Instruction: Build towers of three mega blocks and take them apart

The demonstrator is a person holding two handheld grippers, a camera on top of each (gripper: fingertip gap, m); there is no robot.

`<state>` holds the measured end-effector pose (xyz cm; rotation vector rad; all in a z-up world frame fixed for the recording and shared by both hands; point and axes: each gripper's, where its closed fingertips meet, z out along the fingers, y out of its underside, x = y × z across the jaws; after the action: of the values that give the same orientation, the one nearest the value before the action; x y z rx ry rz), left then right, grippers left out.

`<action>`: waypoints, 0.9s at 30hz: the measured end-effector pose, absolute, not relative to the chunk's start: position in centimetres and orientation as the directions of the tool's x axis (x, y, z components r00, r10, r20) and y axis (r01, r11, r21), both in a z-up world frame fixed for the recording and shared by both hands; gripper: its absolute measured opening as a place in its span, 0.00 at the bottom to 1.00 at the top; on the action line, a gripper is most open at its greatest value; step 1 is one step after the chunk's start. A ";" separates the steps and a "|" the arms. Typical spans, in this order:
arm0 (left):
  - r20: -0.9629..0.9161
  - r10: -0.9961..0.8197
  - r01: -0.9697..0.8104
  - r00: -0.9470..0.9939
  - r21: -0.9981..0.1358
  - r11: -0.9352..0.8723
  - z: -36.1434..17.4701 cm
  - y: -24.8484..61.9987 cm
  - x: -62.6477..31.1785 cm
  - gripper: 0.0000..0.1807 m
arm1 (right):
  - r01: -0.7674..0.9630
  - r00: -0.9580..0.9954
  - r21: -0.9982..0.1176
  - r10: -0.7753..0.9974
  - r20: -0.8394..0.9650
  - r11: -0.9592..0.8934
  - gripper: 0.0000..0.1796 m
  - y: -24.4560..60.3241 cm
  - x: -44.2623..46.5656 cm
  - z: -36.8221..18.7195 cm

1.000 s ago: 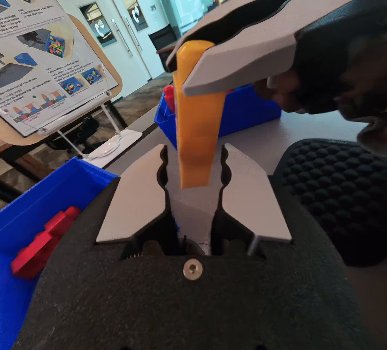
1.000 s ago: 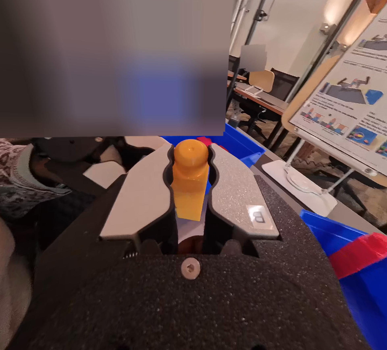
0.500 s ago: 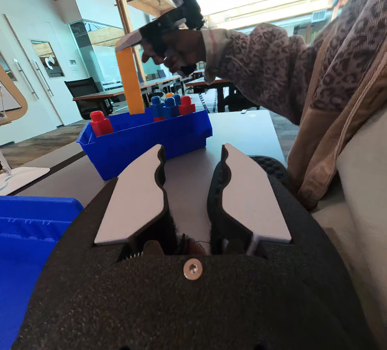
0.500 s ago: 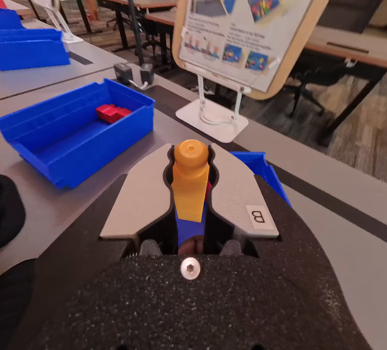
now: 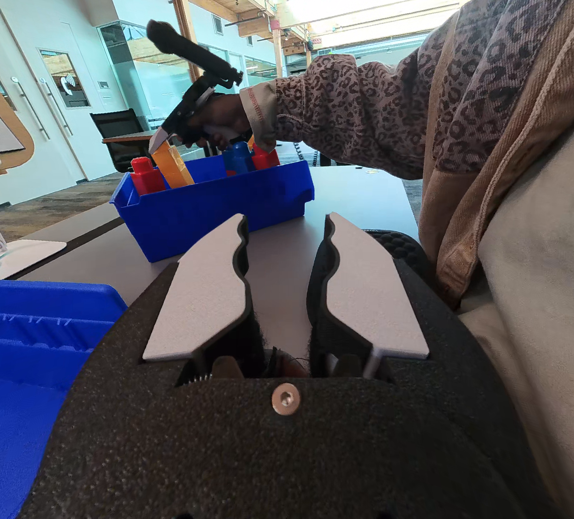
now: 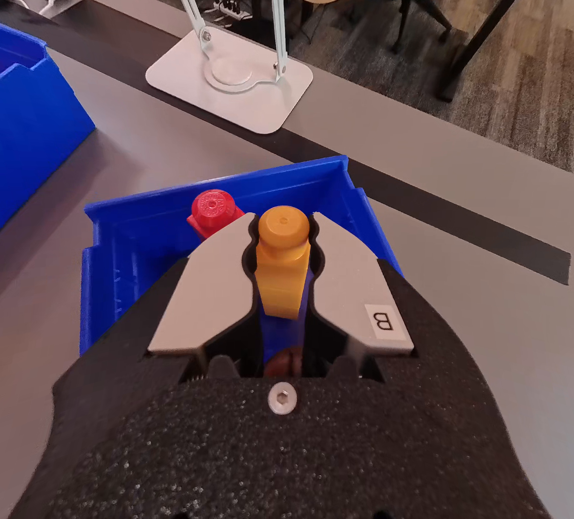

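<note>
Right wrist view: orange tower [image 6: 281, 258] clamped between right tongs [image 6: 282, 218].

The left gripper [image 5: 284, 258] sits low over the tabletop [image 5: 279, 286], level, near the edge where the person sits; its jaws stand apart with nothing between them. The right gripper [image 6: 282, 243] is tipped steeply downward, jaws closed on the top of an orange block tower [image 6: 281, 268]. In the left wrist view the right gripper [image 5: 160, 140] shows farther off across the tabletop, held in the person's right hand [image 5: 223, 118], the arm in a patterned sleeve [image 5: 357, 112] stretched out nearly level.
</note>
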<state>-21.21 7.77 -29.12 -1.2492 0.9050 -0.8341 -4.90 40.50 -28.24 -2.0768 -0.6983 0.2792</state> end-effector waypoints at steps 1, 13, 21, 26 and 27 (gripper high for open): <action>-0.108 -0.903 0.030 0.417 -0.991 0.132 -29.2 7.8 -21.2 0.26 | 0.374 0.814 -0.814 0.578 0.059 -0.444 0.17 40.5 -4.9 -28.5; -0.122 -0.903 0.016 0.412 -0.990 0.141 -29.4 7.8 -21.0 0.26 | 0.396 0.824 -0.782 0.562 0.072 -0.480 0.17 39.7 -3.3 -30.0; -0.119 -0.902 0.017 0.416 -0.990 0.139 -29.4 7.9 -21.0 0.26 | 0.427 0.822 -0.758 0.560 0.099 -0.493 0.26 39.1 -2.8 -29.7; -0.113 -0.902 0.016 0.417 -0.991 0.131 -29.5 8.0 -20.9 0.26 | 0.455 0.809 -0.787 0.562 0.171 -0.416 0.33 38.0 -2.8 -26.5; -0.112 -0.902 0.013 0.418 -0.992 0.129 -29.5 8.0 -20.9 0.26 | 0.481 0.797 -0.792 0.564 0.217 -0.376 0.35 37.4 -3.0 -25.4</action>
<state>-20.88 7.99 -29.50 -1.2639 0.9186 -0.8230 -2.98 37.43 -25.45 -2.0381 -0.7757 0.1101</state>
